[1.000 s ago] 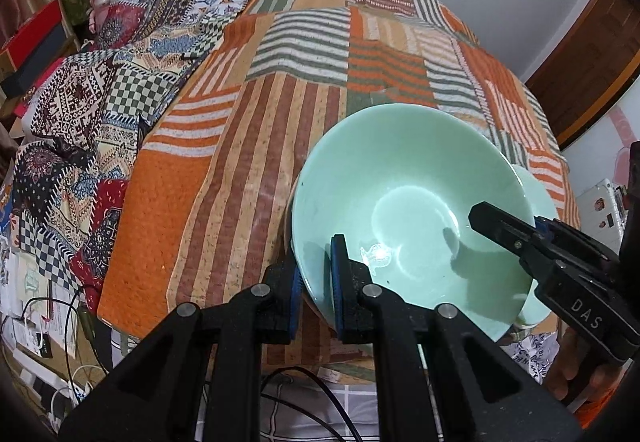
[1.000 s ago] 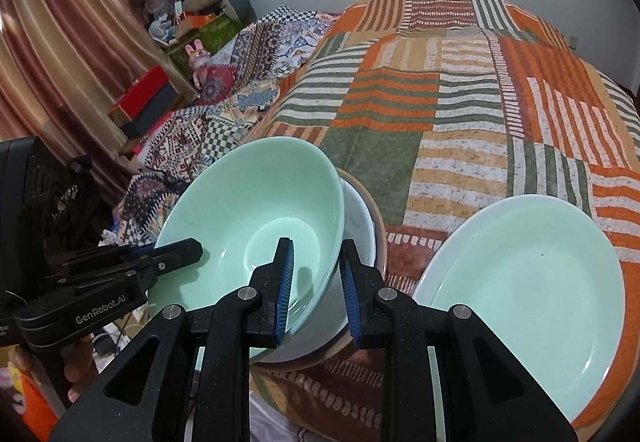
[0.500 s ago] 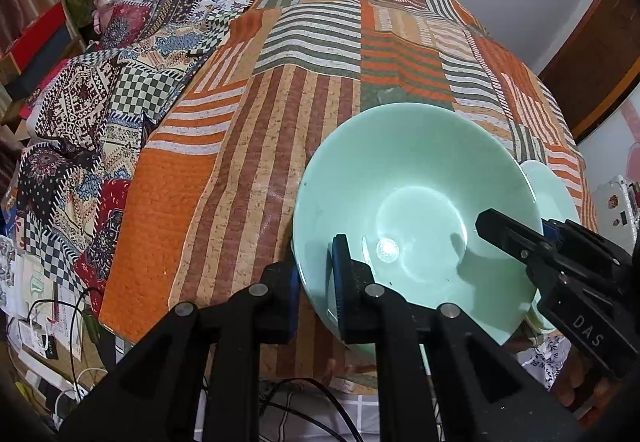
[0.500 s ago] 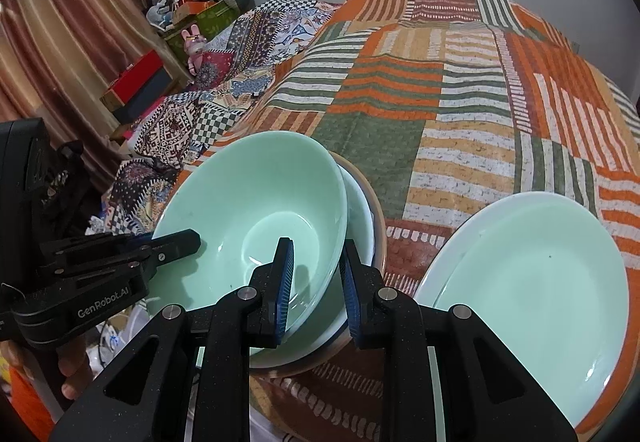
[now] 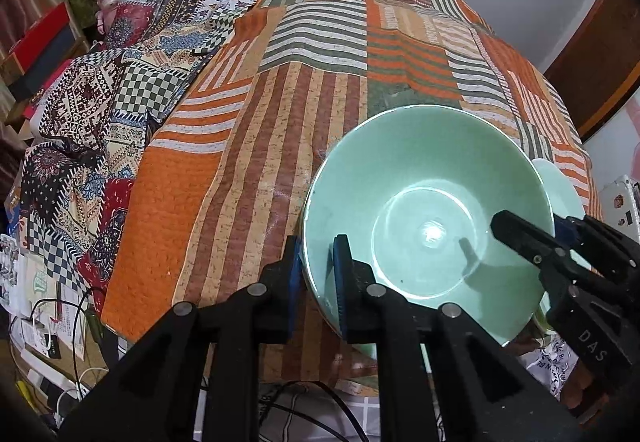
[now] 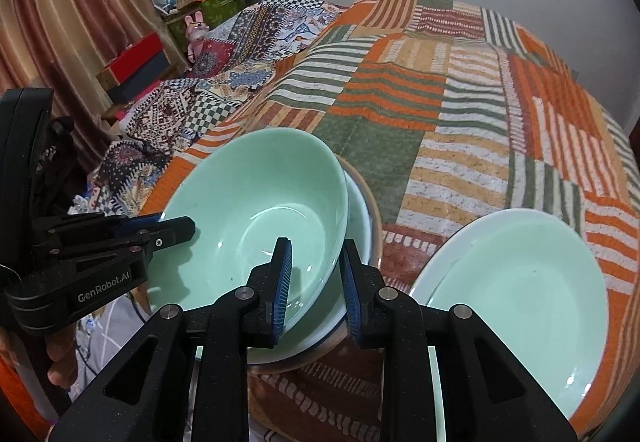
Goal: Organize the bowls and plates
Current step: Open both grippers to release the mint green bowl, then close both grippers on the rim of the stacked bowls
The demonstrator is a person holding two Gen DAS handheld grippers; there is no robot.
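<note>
Since a moment ago the green bowl (image 5: 424, 209) has come down and settled more level; before, it was tipped up higher. It now sits open side up, leaning a little, in a stack near the front edge of the bed. The bowl is round, so it has no long side.

The left gripper (image 5: 317, 274) is pinched on the bowl's near rim, one finger inside and one outside. The right gripper (image 6: 316, 282) has its fingers on either side of the rim on the other side, close together and gripping it.

I count one green bowl on top, at least two more dishes (image 6: 360, 209) nested under it, and one pale green plate (image 6: 520, 298) just beside the stack on the striped quilt (image 6: 460, 113).
</note>
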